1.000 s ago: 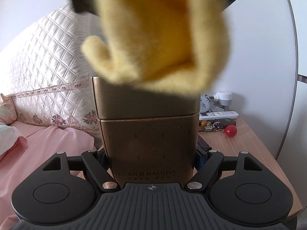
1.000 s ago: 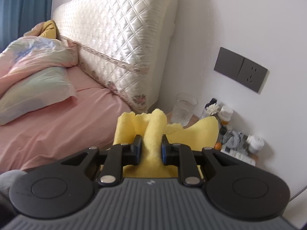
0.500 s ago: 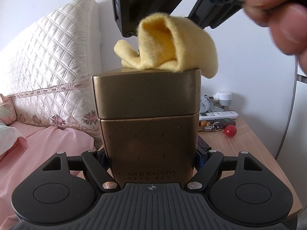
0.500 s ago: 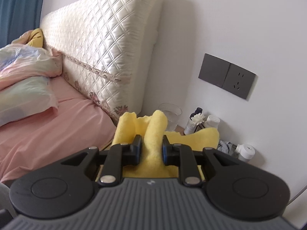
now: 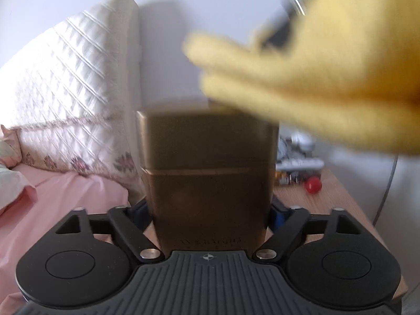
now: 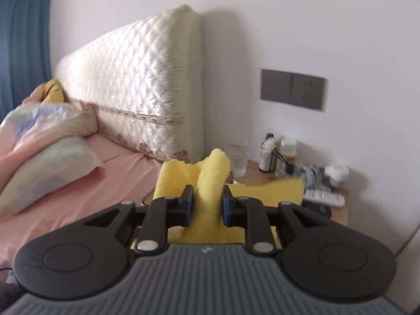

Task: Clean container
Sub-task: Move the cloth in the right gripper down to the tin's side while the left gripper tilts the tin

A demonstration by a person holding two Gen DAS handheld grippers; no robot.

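Note:
A gold-brown tea tin (image 5: 210,157) stands upright between the fingers of my left gripper (image 5: 210,212). Its jaws are opening, and the blue pads stand just off the tin's sides. A blurred yellow cloth (image 5: 328,78) hangs above and to the right of the tin's lid, one edge close over its right corner. In the right wrist view my right gripper (image 6: 206,204) is shut on a bunched fold of that yellow cloth (image 6: 212,173). The tin's base is hidden behind the left gripper's body.
A wooden nightstand (image 6: 262,181) carries a water glass (image 6: 237,157), small bottles (image 6: 287,149), a white remote (image 6: 325,198) and a red ball (image 5: 313,185). A quilted headboard (image 6: 136,99) and a bed with a pink sheet (image 6: 78,197) lie to the left. A grey socket plate (image 6: 294,89) is on the wall.
The cloth has swept off the tin's lid toward the upper right. The left fingers have spread a little away from the tin. The right view has swung toward the nightstand.

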